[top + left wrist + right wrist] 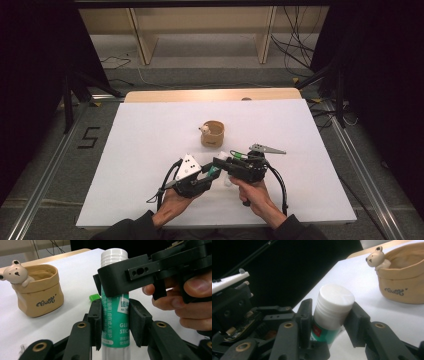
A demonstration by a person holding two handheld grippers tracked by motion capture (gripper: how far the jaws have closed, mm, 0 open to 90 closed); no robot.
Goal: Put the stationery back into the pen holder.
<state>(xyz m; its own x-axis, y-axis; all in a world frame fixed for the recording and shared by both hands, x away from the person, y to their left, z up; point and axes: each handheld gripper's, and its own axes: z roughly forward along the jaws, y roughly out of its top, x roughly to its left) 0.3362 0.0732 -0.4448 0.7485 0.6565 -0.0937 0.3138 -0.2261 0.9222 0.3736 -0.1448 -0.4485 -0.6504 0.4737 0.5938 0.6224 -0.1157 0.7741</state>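
Glue stick (115, 315) upright between two pairs of jaws, that is what the person has got over the near middle of the white table (150, 130). The left gripper (113, 322) has its jaws drawn in narrow on the green-labelled body, one pad flat on each side of the tube. The right gripper (332, 315) comes in from the other side and sits higher up; in its own view the jaws stand on either side of the ribbed white cap (334, 306), the left one touching it, while I cannot tell whether the right one bears on it or stands a hair off. From the left gripper's side, that other gripper crosses just under the cap's ribs.

What the next move hangs on is the stick's long axis. It runs straight up from the left gripper's jaws, and the cap is at the far end of that line, inside the right gripper's reach. So I'd judge the right hand (255, 192) is the one placed to twist or pull along that axis while the left holds the body steady.

Beyond both grippers, well apart, stands a tan pot (213, 134) with a little bear (16, 273) on its rim.
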